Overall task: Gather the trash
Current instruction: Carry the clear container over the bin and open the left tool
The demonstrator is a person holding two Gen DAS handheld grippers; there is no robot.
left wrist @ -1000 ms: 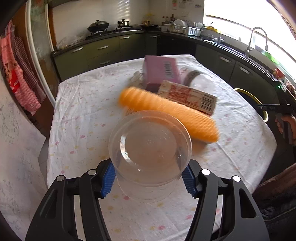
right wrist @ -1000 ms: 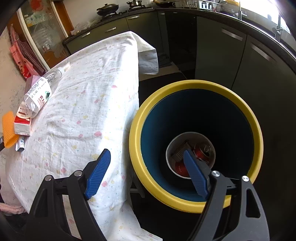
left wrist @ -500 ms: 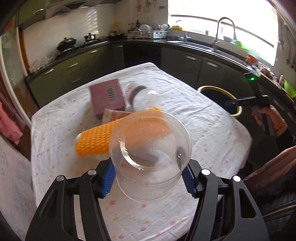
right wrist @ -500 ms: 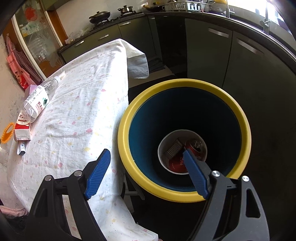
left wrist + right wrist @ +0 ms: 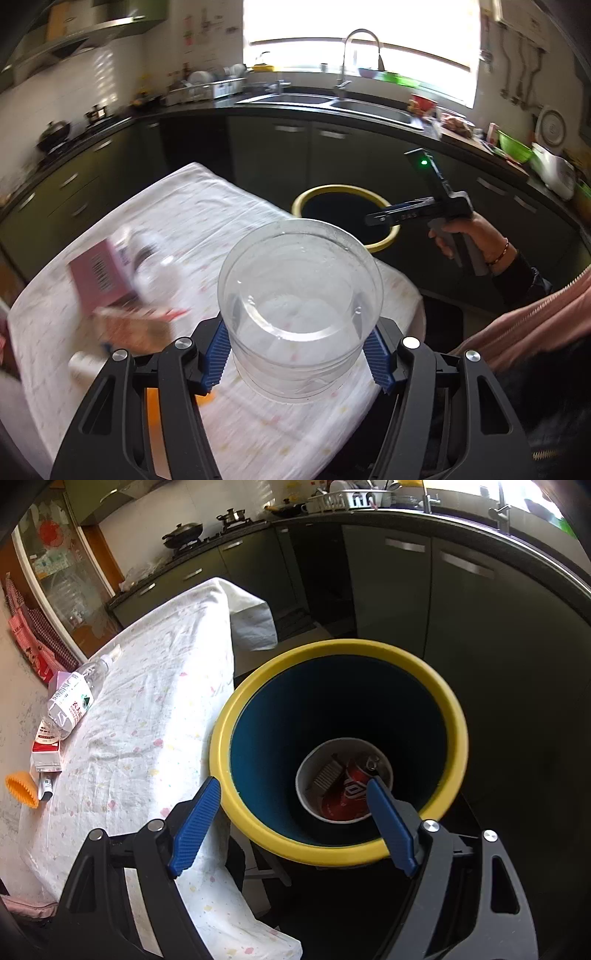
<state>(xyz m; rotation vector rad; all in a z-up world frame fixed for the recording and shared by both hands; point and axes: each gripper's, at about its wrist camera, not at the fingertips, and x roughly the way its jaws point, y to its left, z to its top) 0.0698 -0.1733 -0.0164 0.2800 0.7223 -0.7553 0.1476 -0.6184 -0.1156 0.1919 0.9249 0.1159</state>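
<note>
My left gripper (image 5: 299,358) is shut on a clear plastic tub (image 5: 300,295), held mouth-up above the table's near corner. Beyond it stands the yellow-rimmed bin (image 5: 384,238) on the floor by the table. In the right wrist view my right gripper (image 5: 291,819) hangs open over that bin (image 5: 236,709), nothing between its blue pads. A paper bowl (image 5: 308,771) with a red can (image 5: 351,786) lies at the bin's bottom. On the table lie a plastic bottle (image 5: 72,698), a red and white carton (image 5: 44,749), an orange foam net (image 5: 20,788) and a pink box (image 5: 98,273).
The table wears a white speckled cloth (image 5: 147,709). Dark kitchen cabinets (image 5: 388,583) and a sink with a tap (image 5: 354,40) run behind the bin. A person's hand (image 5: 465,236) holds the right gripper's handle, and a pink sleeve (image 5: 535,321) sits at the right.
The left gripper has swung right and risen with the tub, so the bin and the right hand now sit ahead. The right gripper has shifted slightly over the bin.
</note>
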